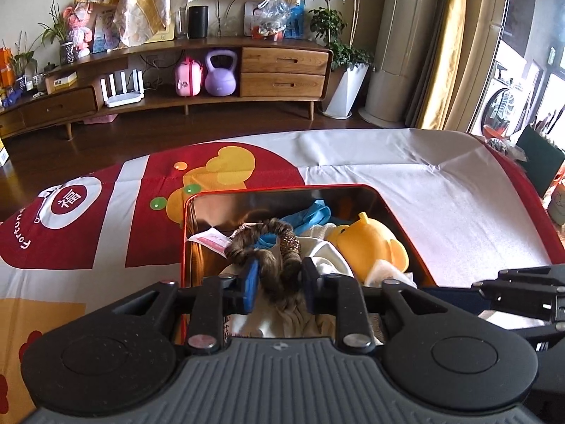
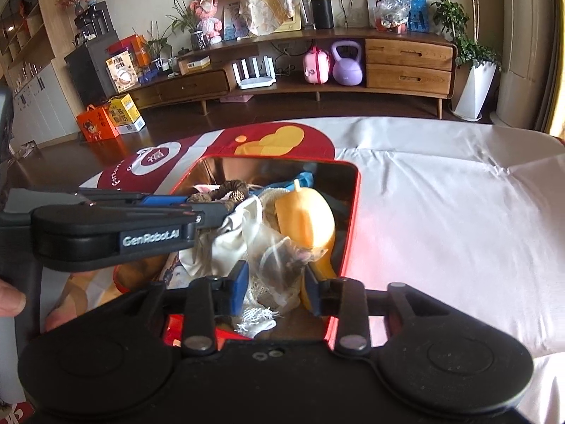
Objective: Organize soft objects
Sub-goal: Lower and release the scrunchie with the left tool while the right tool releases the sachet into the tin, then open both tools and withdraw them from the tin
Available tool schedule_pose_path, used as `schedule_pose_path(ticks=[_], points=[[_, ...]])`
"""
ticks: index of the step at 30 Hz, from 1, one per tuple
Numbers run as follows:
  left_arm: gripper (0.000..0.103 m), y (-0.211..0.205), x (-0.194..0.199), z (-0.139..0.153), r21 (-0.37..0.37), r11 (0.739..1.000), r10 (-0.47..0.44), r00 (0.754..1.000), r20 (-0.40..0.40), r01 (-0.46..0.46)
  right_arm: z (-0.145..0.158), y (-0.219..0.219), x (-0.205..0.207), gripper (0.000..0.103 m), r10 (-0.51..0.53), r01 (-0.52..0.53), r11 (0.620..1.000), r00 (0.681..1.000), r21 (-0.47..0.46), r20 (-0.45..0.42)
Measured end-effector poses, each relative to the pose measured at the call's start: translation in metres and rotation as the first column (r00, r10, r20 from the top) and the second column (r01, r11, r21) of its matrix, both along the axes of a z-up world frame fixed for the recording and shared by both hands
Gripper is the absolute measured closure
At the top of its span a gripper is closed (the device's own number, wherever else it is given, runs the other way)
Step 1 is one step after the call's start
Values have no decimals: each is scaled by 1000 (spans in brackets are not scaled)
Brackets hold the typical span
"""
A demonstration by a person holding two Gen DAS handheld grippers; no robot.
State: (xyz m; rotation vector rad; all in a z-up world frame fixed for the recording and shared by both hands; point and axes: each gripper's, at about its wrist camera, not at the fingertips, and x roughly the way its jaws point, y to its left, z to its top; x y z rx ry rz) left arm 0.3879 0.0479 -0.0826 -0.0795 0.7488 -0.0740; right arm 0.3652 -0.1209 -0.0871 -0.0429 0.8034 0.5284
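Note:
A red metal box (image 1: 395,212) stands on the table, holding soft things. My left gripper (image 1: 279,281) is inside it, fingers closed around a brown furry hair scrunchie (image 1: 268,243) with a paper tag (image 1: 212,240). A yellow plush duck (image 1: 370,243), white cloth (image 1: 328,258) and blue fabric (image 1: 310,215) lie beside it. In the right wrist view my right gripper (image 2: 277,288) is over the box (image 2: 355,212), closed around a clear plastic pouch (image 2: 282,265) with dark contents, next to the duck (image 2: 307,215). The left gripper (image 2: 212,205) reaches in from the left.
The table carries a white cloth (image 1: 423,194) with a red and yellow print (image 1: 141,212). A dark green holder (image 1: 540,162) stands at the far right edge. Beyond are a wooden floor and a low TV cabinet (image 1: 282,70).

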Motion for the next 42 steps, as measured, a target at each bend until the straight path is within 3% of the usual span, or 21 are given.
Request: schedule_pose_path(ticks=[22,23,24,26,34,38,40,42], points=[[73,1,-81,56,-18,1000,13,996,85,-11,51,-24,-57,40,-8,2,999,993,52,121],[66,0,-85,57,-12,1000,13,996,87,-12,52,-25,-59,39,-11,4,998,992,56,123],[47,0,-90,58,-8,1000,14,996,93,-14,52,-27,-62,39,-16,8,998,992,59,127],[34,0,-102,61,-14,1000,14,993,118,-12,53,-29,-69,38,-23,15,998,991,62,135],[34,-4,-136,70,-18,1000,23,991,133,-21,57,-38,-94,22,-32,19,996,985,82,169],[23,-7,-154,72,-21,999,34,988,151,-31,61,-40,-109,13,-32,15,997,978,80,207],[22,-8,-162,73,-26,999,39,987,156,-35,63,-43,-116,3,-36,17,996,975,88,221],[20,-9,-171,73,-28,999,42,986,161,-38,65,-46,-122,2,-43,20,995,971,98,236]])
